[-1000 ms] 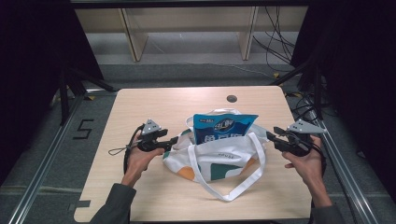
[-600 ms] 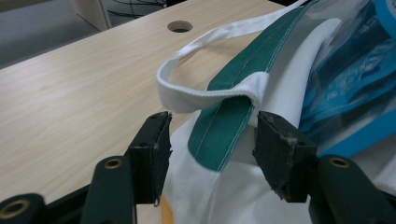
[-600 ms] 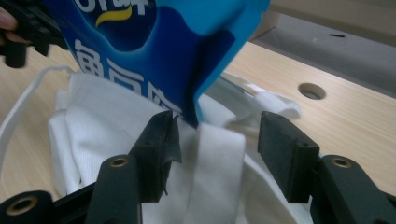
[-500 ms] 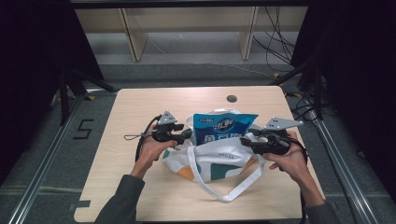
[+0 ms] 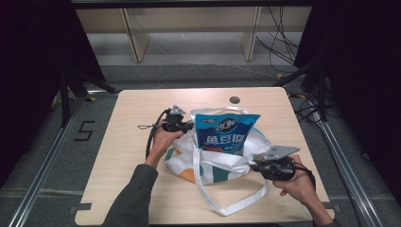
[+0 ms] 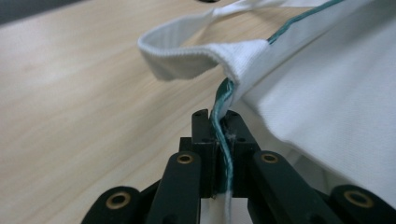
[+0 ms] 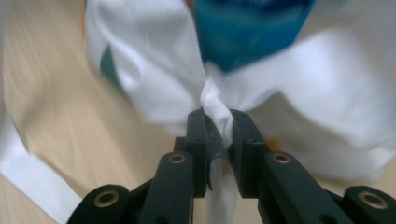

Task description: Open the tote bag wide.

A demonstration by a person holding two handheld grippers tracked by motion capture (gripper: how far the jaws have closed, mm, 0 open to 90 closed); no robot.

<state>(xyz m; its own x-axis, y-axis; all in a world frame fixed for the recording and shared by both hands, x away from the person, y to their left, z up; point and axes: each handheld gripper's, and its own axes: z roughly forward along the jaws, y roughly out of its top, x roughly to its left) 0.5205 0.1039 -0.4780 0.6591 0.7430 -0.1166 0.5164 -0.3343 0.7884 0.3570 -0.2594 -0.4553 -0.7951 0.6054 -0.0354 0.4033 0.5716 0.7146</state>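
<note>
Two grippers pinch soft woven tote bag (image 5: 215, 163).

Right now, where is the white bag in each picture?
High view: bag lies mid-table, blue packet sticking out.
Left gripper view: bag fills the right side, its green-piped edge pinched in the left tongs.
Right gripper view: bag spreads across the top, a fold pinched in the right tongs.
Shared landmark: the wooden table.
</note>
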